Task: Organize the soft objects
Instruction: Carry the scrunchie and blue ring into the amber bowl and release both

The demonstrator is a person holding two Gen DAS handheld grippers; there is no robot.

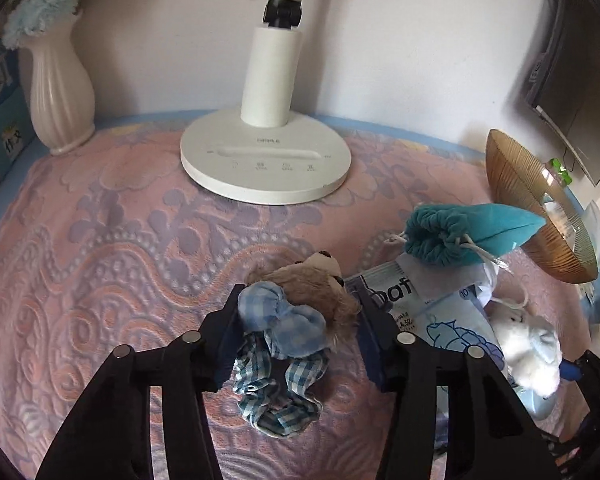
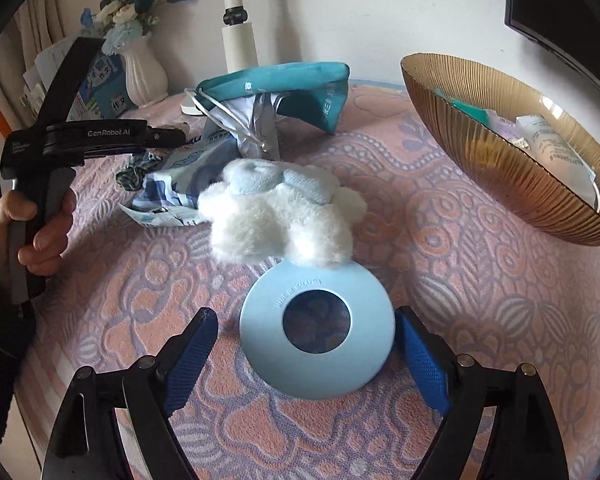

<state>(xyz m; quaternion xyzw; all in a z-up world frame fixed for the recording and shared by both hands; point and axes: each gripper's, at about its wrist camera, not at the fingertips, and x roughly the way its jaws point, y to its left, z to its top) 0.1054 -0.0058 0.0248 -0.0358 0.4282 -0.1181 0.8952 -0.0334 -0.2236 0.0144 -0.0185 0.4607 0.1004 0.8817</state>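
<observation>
A brown plush bear [image 1: 300, 312] in blue checked clothes lies on the pink patterned cloth, between the fingers of my left gripper [image 1: 298, 308], which is open around it. A white fluffy plush [image 2: 280, 216] with pale blue parts lies mid-table; it also shows in the left wrist view [image 1: 528, 352]. A teal drawstring pouch [image 2: 284, 88] lies behind it, also seen in the left wrist view [image 1: 464, 232]. My right gripper [image 2: 306, 344] is open, its fingers either side of a light blue disc [image 2: 316, 332].
A ribbed amber bowl [image 2: 500, 160] holding tubes and packets stands at the right. A white lamp base [image 1: 266, 164], a white vase [image 1: 60, 92] with flowers and books stand at the back. A blue printed wipes packet [image 1: 440, 304] lies under the pouch.
</observation>
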